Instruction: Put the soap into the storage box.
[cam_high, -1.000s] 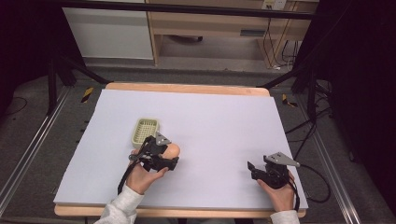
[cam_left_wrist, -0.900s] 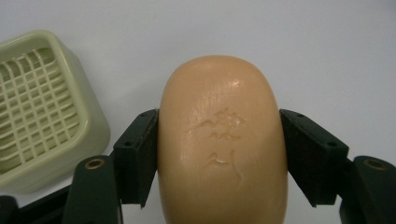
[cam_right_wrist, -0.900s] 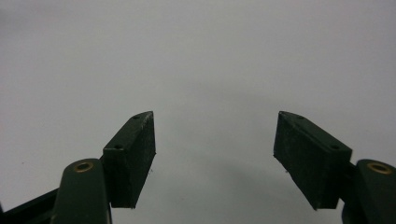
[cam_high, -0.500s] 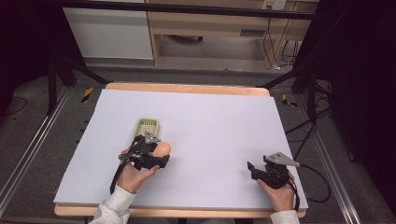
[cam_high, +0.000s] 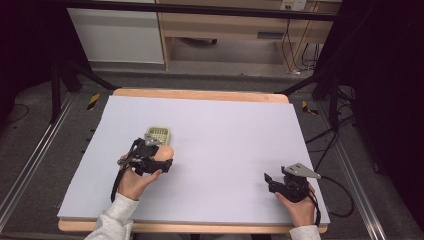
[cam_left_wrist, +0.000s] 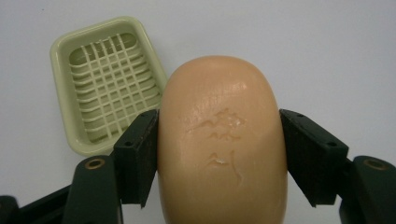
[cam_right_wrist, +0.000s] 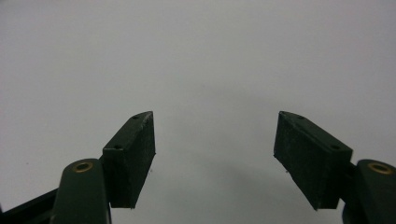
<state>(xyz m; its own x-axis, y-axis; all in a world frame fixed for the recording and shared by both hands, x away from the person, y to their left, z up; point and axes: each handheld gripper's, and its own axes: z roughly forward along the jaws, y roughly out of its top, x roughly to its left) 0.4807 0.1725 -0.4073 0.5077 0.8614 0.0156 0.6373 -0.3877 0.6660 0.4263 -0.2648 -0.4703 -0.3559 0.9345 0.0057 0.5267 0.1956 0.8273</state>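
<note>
Toward the left of the pale lavender sheet-covered table (cam_high: 225, 125), the left gripper (cam_left_wrist: 219, 154) is clamping the smooth peach-coloured oval soap bar (cam_left_wrist: 223, 140) across its width, with the pale green slotted plastic soap dish (cam_left_wrist: 105, 84) lying empty just beyond, so the bar probably wants carrying level over the dish's raised rim and lowering flat onto the grid before letting go. Over at the near right, the right gripper (cam_right_wrist: 215, 154) is resting with its jaws wide and nothing between them, well apart from the dish, leaving broad bare table all around.
</note>
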